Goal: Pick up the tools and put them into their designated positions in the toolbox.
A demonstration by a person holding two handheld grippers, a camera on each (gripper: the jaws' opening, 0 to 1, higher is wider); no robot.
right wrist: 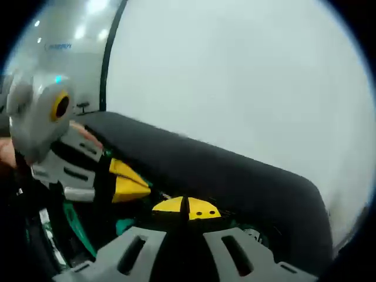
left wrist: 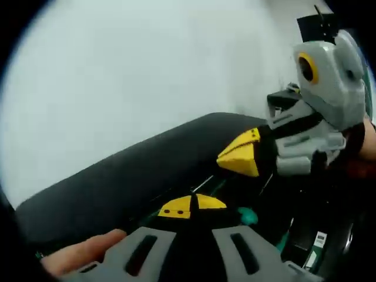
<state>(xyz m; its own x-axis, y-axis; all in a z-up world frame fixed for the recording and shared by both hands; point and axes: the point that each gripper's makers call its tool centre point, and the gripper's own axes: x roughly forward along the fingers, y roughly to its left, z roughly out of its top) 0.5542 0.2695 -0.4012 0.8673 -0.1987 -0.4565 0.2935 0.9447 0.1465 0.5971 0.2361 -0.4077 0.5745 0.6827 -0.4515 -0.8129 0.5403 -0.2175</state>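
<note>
Both cameras sit very near the toolbox (left wrist: 135, 170), looking low over its black edge toward a white wall. The left gripper view has the right gripper (left wrist: 241, 155) at right; the right gripper view has the left gripper (right wrist: 129, 182) at left.

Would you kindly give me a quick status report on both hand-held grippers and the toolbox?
Left hand-held gripper shut, over open toolbox. Right hand-held gripper shut beside it, same box. Green-handled tools inside; held item unclear. A finger near left jaws.
</note>
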